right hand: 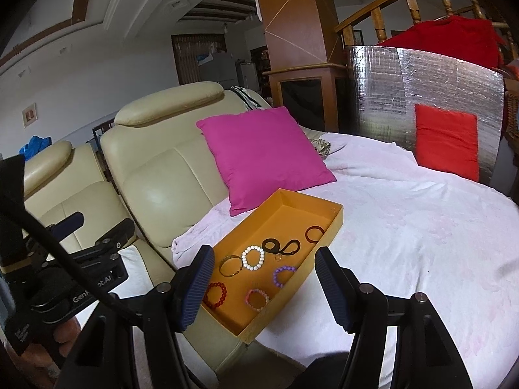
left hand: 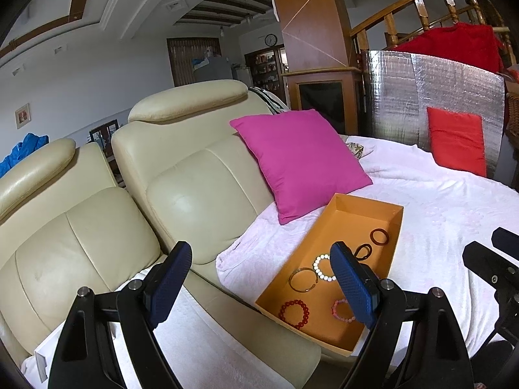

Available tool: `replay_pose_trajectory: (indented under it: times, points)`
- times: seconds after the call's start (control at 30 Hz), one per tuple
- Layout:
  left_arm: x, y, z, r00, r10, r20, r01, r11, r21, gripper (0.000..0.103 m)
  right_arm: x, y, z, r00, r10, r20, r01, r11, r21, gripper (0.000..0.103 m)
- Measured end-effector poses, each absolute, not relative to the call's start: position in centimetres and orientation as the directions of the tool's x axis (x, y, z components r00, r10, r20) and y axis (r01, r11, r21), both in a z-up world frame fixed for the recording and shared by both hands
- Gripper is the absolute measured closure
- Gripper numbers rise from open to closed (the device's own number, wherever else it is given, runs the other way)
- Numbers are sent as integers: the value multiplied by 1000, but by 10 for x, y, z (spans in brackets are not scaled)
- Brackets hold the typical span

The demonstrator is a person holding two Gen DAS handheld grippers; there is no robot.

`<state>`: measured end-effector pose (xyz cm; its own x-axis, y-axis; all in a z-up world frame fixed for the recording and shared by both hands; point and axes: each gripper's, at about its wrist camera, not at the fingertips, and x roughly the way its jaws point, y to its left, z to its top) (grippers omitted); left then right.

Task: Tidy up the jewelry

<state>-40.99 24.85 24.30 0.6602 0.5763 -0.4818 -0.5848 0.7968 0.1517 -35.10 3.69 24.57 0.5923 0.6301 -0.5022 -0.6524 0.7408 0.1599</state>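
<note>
Diagonally, the orange tray (right hand: 327, 223) runs long-axis near-left to far-right, both grippers (left hand: 261, 287) (right hand: 264, 287) spread, empty.

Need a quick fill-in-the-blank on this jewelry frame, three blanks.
1. The bracelets lie inside an ____ box.
2. The cushion just behind the box is ____.
3. The bead bracelet next to the gold bangle is ____.
Missing words: orange; pink; white
</note>
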Motion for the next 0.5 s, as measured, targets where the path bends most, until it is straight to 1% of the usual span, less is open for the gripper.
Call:
replay_pose_trajectory:
  times: [0.5]
  points:
    - [-384,265,242,625,597,-504,-615,774,154,16,-314,59,237,558,636,-533,-672,724,159,35]
